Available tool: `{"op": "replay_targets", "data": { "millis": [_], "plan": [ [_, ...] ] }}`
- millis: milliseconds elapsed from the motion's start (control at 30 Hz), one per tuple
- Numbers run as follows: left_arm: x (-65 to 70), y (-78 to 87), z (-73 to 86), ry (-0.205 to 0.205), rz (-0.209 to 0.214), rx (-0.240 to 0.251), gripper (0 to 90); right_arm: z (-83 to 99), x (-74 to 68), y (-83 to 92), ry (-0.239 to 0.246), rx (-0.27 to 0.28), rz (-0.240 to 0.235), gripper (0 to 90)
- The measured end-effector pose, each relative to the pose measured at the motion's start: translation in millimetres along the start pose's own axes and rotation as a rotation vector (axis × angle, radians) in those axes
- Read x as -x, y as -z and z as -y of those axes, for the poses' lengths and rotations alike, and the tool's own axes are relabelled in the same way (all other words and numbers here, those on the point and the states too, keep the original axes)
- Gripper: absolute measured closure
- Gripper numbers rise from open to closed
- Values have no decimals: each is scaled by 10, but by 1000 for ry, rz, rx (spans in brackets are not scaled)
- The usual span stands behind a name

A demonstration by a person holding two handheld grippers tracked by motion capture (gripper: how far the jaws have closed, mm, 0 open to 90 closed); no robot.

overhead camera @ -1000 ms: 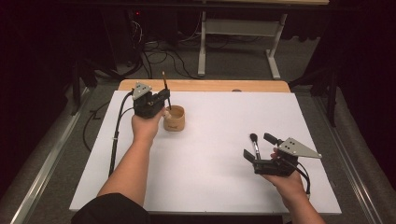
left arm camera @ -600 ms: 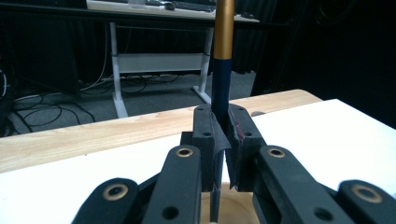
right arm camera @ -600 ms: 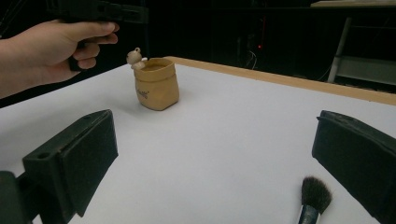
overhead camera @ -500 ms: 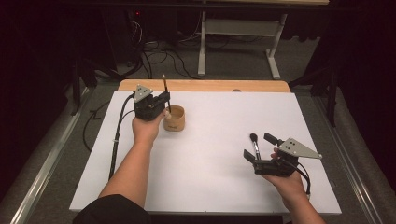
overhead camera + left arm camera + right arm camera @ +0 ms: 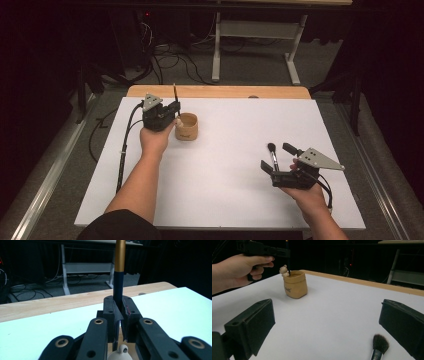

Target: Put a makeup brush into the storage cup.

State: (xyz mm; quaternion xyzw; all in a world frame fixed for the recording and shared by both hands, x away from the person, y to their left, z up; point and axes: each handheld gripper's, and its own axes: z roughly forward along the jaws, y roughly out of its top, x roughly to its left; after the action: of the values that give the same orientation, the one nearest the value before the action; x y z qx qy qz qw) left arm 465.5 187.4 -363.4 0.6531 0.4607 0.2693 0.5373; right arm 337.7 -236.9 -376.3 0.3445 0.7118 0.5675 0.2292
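My left gripper (image 5: 173, 108) (image 5: 120, 307) is shut on a slim brush (image 5: 174, 93) (image 5: 119, 270) with a dark blue handle and a gold band. The brush is held upright. In the right gripper view the brush (image 5: 288, 262) reaches down into the mouth of a tan cup (image 5: 186, 127) (image 5: 295, 286), which has a small cream figure (image 5: 283, 270) on its rim. My right gripper (image 5: 278, 158) (image 5: 327, 313) stands open low over the white table at the near right. A dark makeup brush (image 5: 272, 152) (image 5: 379, 343) lies on the table between its jaws, untouched.
The white table top (image 5: 235, 150) has a wooden strip (image 5: 220, 92) along its far edge. Beyond it the floor holds cables and a white desk frame (image 5: 250, 45). A black cable (image 5: 125, 145) trails from the left gripper off the table's left side.
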Motion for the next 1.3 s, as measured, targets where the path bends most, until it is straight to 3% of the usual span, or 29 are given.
{"op": "replay_targets", "data": {
  "millis": [400, 667, 1033, 1200, 1300],
  "plan": [
    [-38, -4, 137, 20, 5, -29, 834, 2, 0, -2, 7, -5, 4, 17],
    [-18, -10, 137, 32, 29, -30, 833, 5, -2, -13, 9, -6, 1, 18],
    [5, -38, 139, 39, 28, -44, 826, 4, -4, -9, 7, -4, -1, 19],
    [-8, -30, 136, 36, 20, -55, 650, 4, -7, -12, 10, -5, -4, 21],
    [-15, -17, 132, 30, 22, -55, 613, 4, -8, -13, 10, -5, -3, 21]
  ]
}}
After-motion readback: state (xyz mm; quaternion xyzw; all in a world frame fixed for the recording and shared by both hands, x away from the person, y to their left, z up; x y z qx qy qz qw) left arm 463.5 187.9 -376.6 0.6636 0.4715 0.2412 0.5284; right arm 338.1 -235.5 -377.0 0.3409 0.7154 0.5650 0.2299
